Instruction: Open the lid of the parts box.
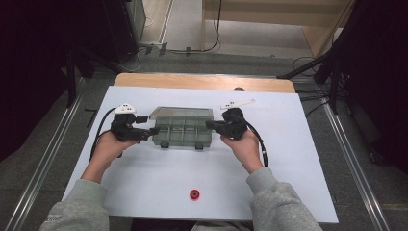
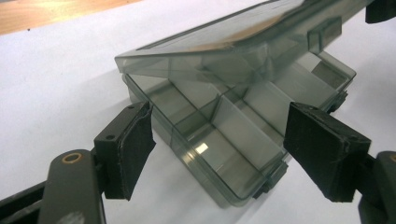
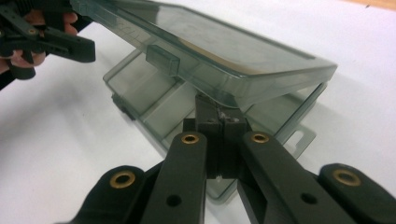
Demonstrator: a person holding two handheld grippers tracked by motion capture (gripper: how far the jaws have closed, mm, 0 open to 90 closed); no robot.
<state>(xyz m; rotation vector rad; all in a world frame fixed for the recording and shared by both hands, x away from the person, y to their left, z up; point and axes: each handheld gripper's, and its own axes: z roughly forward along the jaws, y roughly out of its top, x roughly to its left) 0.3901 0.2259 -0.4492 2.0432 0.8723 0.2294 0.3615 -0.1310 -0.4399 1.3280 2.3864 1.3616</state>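
A smoky see-through compartment box (image 1: 183, 134) lies in the middle of the white table top. Its lid (image 1: 181, 113) is raised partway, and the dividers (image 2: 233, 126) inside show with nothing in them. My right gripper (image 1: 210, 124) is at the box's right end. In the right gripper view its jaws are shut together, and the tip (image 3: 218, 122) sits under the lifted lid (image 3: 233, 51), over the tray's rim. My left gripper (image 1: 153, 131) is at the box's left end. Its jaws stand wide open (image 2: 229, 149), with a corner of the tray (image 2: 224, 186) between the pads and touched by neither.
A small red round thing (image 1: 194, 194) lies near the table's front edge, between the person's sleeves. The white sheet (image 1: 298, 159) covers the table, and a wooden strip (image 1: 202, 81) shows at the far edge. Metal rails and cables lie on the floor around it.
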